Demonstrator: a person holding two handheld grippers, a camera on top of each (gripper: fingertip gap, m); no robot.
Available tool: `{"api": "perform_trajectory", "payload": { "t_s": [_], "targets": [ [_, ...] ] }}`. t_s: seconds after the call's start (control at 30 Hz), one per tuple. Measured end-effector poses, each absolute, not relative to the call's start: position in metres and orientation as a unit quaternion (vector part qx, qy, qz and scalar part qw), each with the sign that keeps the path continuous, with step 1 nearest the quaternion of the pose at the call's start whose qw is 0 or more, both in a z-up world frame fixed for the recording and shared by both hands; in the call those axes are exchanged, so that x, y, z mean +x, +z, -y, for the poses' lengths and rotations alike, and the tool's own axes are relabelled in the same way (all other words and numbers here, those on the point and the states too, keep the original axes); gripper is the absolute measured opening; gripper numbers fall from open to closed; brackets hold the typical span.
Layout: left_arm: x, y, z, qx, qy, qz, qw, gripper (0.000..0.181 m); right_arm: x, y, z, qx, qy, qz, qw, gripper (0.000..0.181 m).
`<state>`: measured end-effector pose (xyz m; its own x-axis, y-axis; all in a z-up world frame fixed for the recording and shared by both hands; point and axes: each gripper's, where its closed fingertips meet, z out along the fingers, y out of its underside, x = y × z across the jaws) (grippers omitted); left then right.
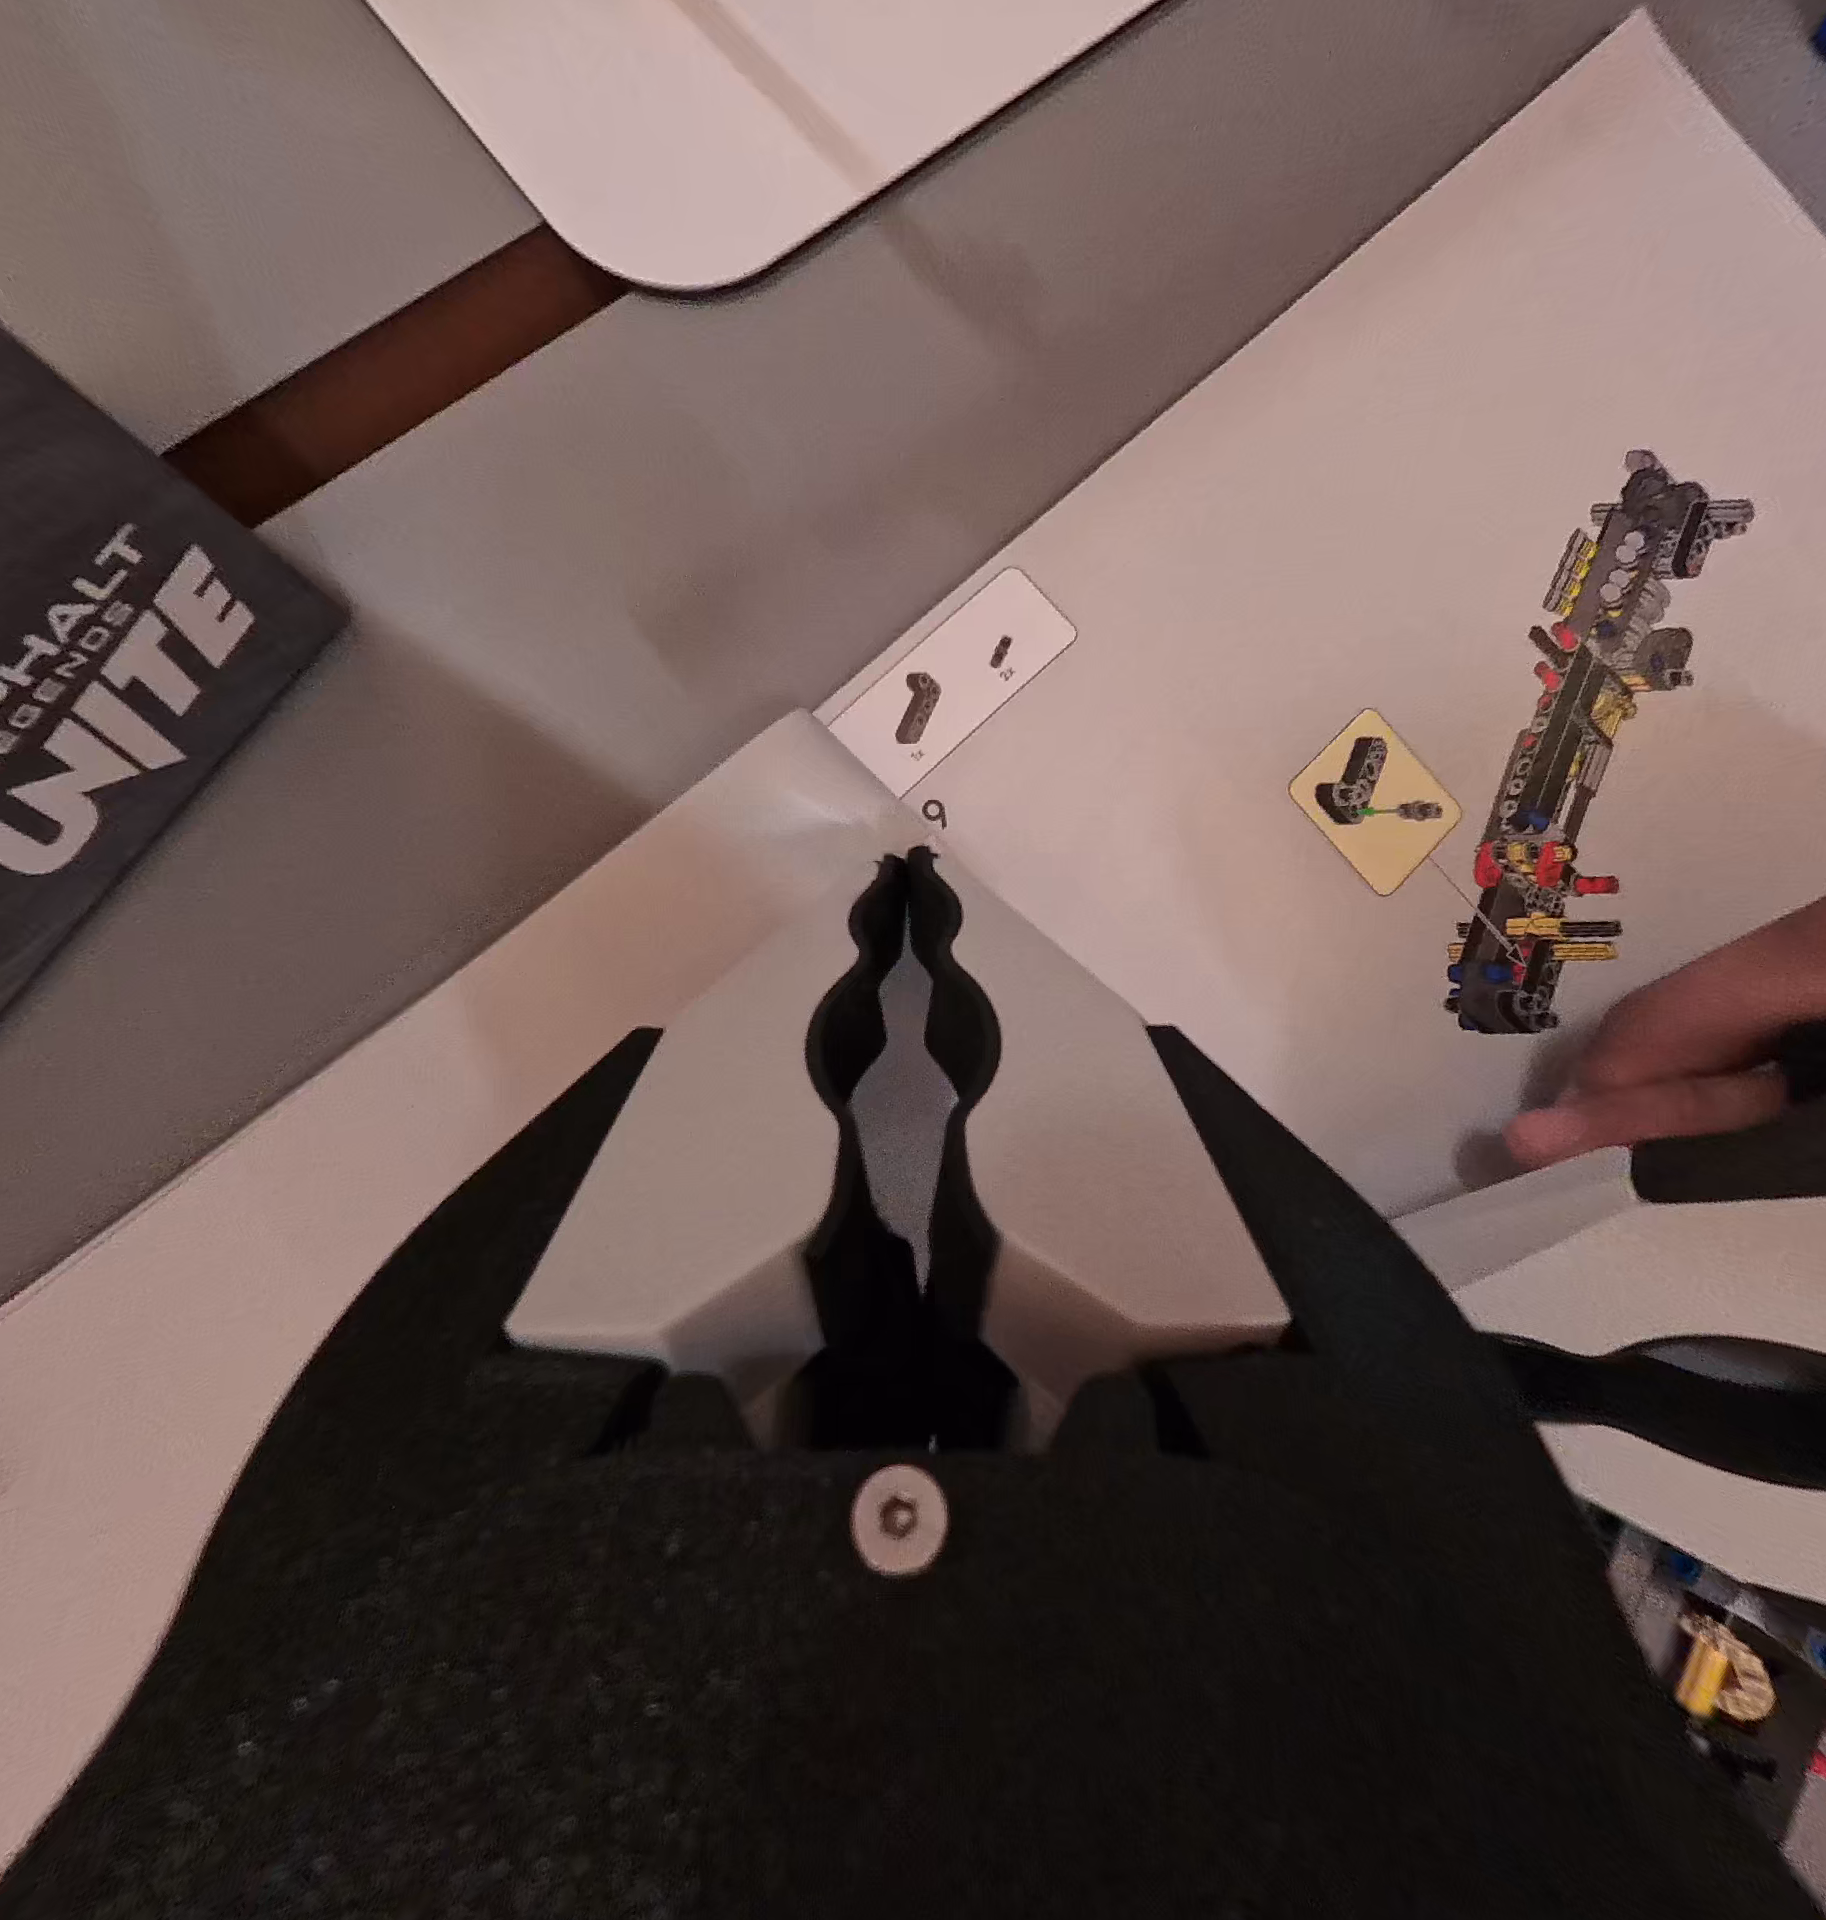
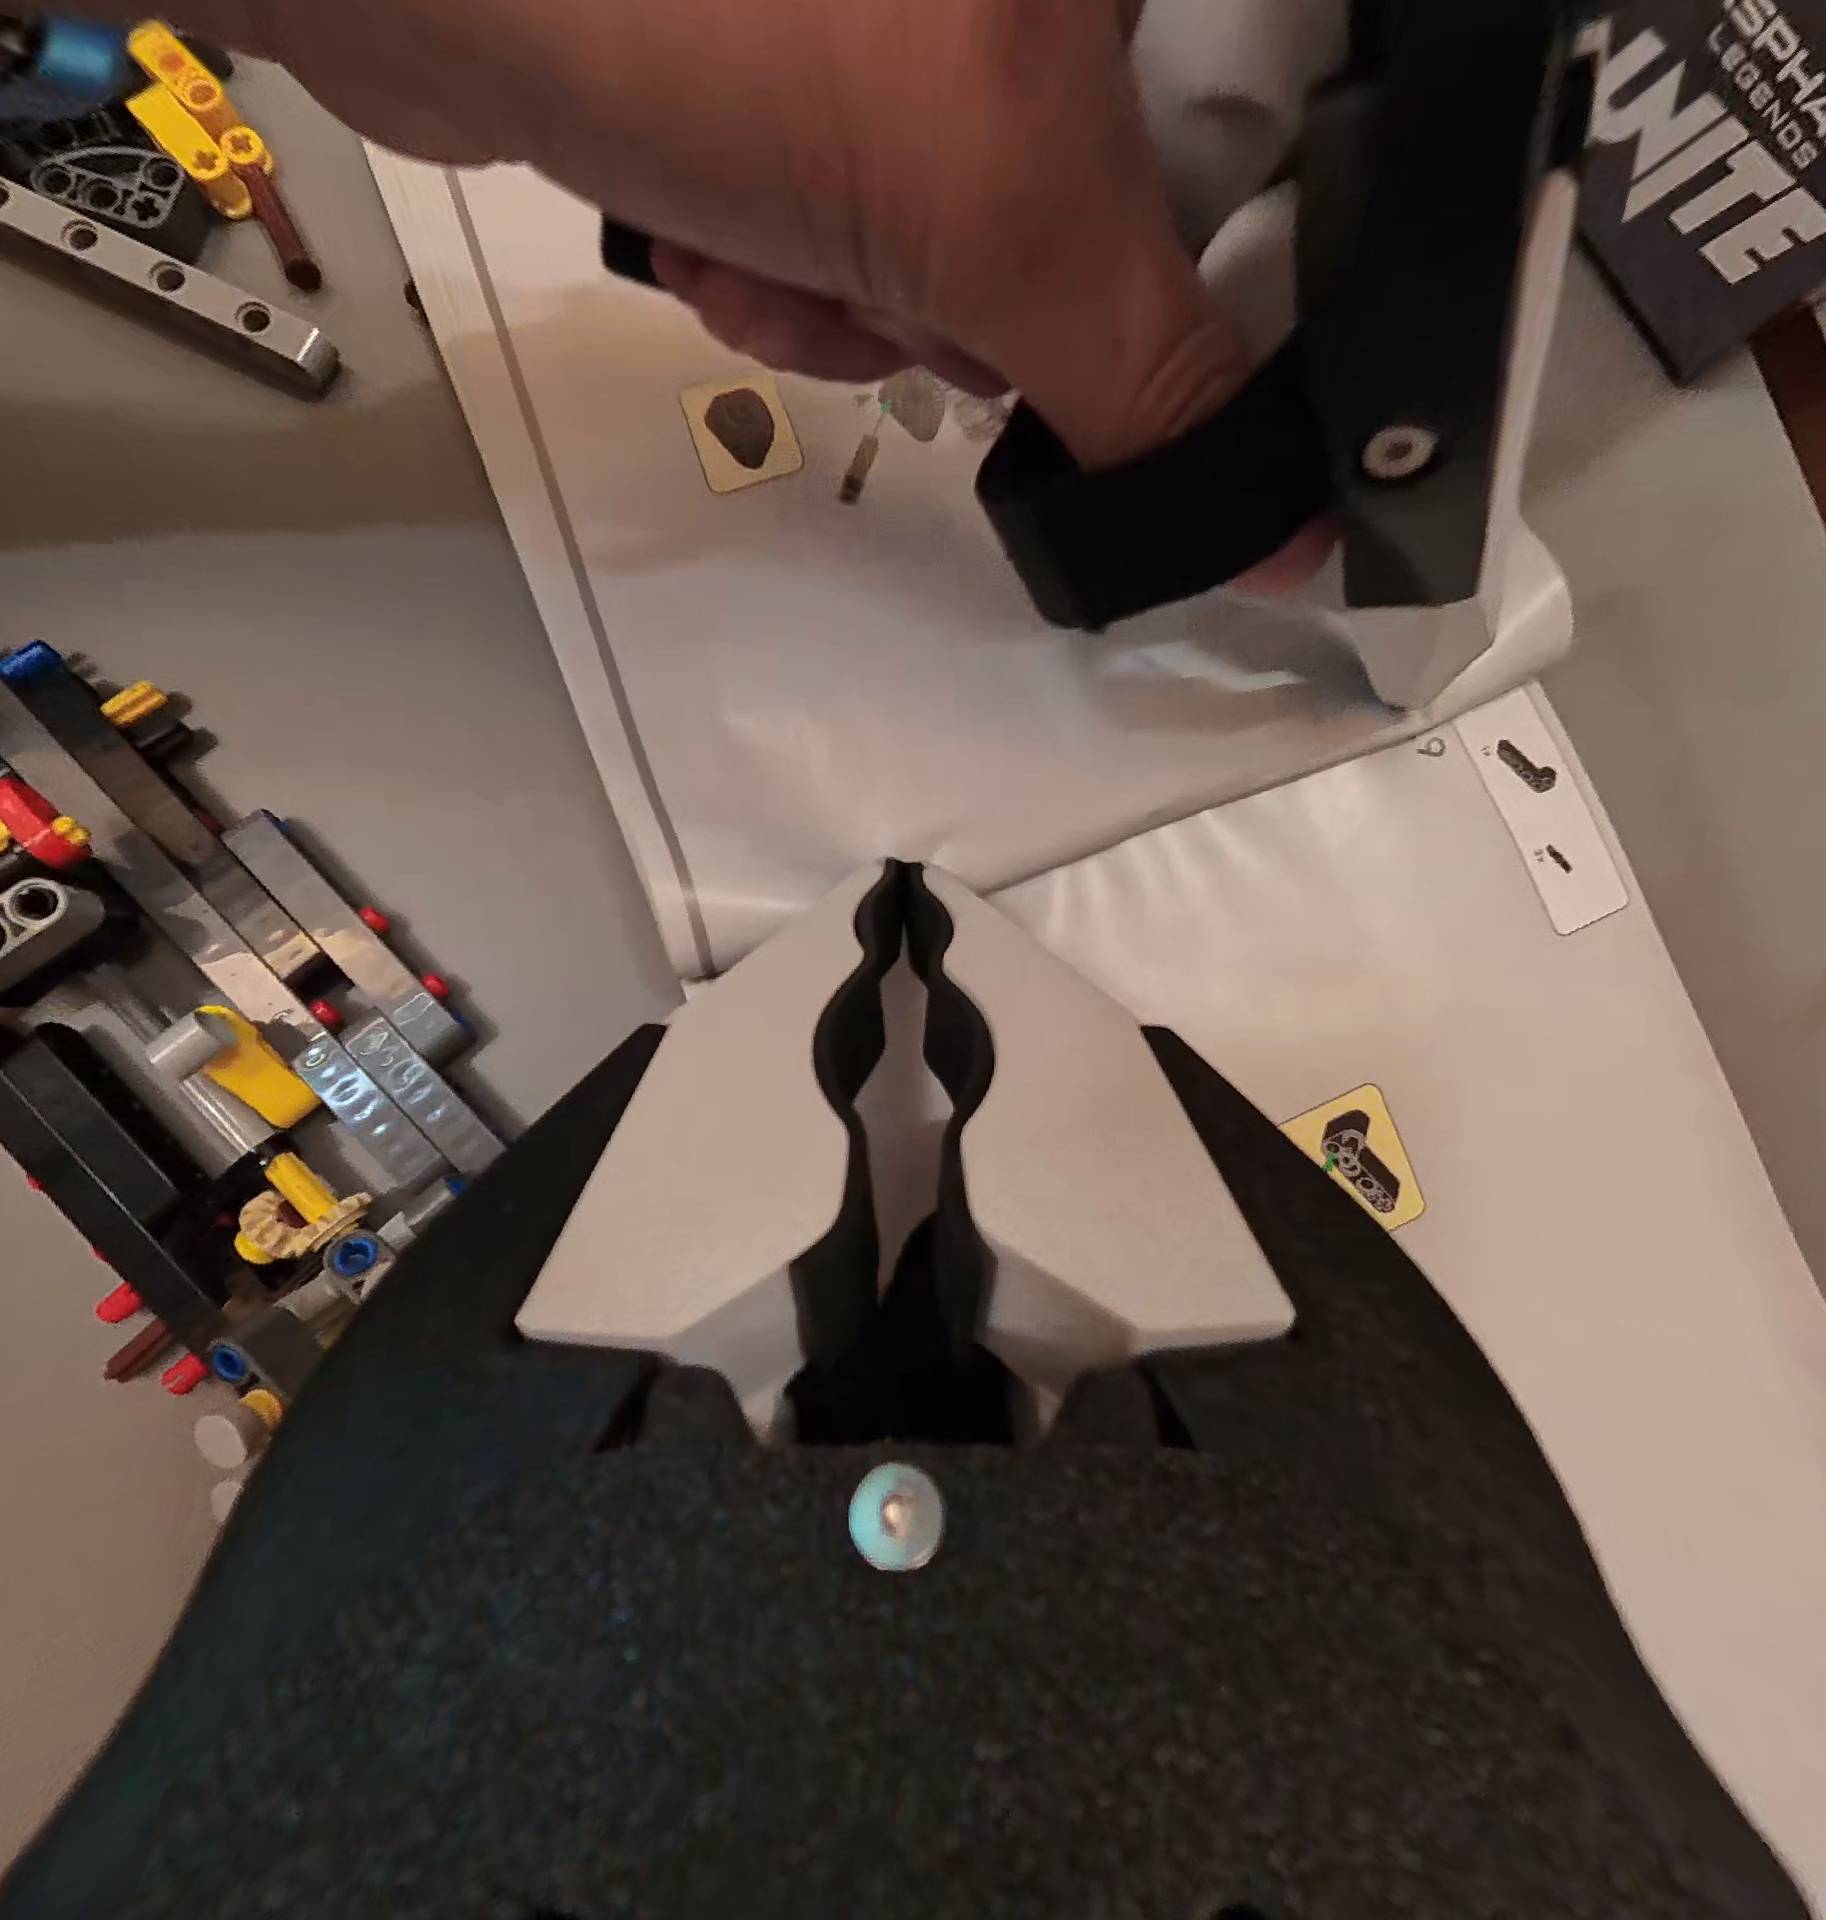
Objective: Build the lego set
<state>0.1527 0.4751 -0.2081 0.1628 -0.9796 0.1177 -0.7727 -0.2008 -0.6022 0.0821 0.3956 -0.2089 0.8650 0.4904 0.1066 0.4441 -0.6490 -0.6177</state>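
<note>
Both tools closed, left tool (image 1: 907, 858) pinching the manual (image 1: 1304, 520) page, right tool (image 2: 904, 868) empty, so a sharp tug could tear it.

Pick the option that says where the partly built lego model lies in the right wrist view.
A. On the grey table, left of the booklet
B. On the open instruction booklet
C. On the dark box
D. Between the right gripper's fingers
A: the partly built lego model lies on the bare grey table, left of the open instruction booklet; the right gripper is shut with nothing between its fingertips.
</note>
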Motion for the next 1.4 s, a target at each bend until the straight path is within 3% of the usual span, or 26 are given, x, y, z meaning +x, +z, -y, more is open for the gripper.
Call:
{"api": "perform_trajectory", "payload": {
  "t_s": [0.43,0.5,0.57,0.7,0.9,1.13,1.4],
  "targets": [
    [0.150,-0.207,-0.475,-0.740,-0.267,-0.570,0.236,0.000,0.081,-0.206,-0.397,-0.920,0.046,0.207,0.330,0.000],
    [0.139,-0.190,-0.477,-0.752,-0.293,-0.540,0.239,0.009,0.082,-0.197,-0.394,-0.917,0.055,0.188,0.348,0.000],
    [0.109,-0.152,-0.496,-0.744,-0.304,-0.516,0.296,0.024,0.083,-0.173,-0.391,-0.901,0.061,0.163,0.398,0.001],
    [0.005,-0.093,-0.536,-0.717,-0.329,-0.454,0.414,0.024,0.082,-0.135,-0.371,-0.861,0.127,0.051,0.490,0.019],
    [-0.093,-0.134,-0.545,-0.716,-0.349,-0.408,0.445,0.024,0.092,-0.113,-0.352,-0.784,0.189,-0.083,0.586,0.036],
    [-0.087,-0.137,-0.541,-0.719,-0.350,-0.431,0.419,0.022,0.108,-0.121,-0.349,-0.808,0.100,-0.048,0.579,0.031],
    [-0.083,-0.148,-0.537,-0.719,-0.335,-0.455,0.404,0.022,0.119,-0.138,-0.348,-0.835,-0.014,0.020,0.549,0.037]
  ]
}}
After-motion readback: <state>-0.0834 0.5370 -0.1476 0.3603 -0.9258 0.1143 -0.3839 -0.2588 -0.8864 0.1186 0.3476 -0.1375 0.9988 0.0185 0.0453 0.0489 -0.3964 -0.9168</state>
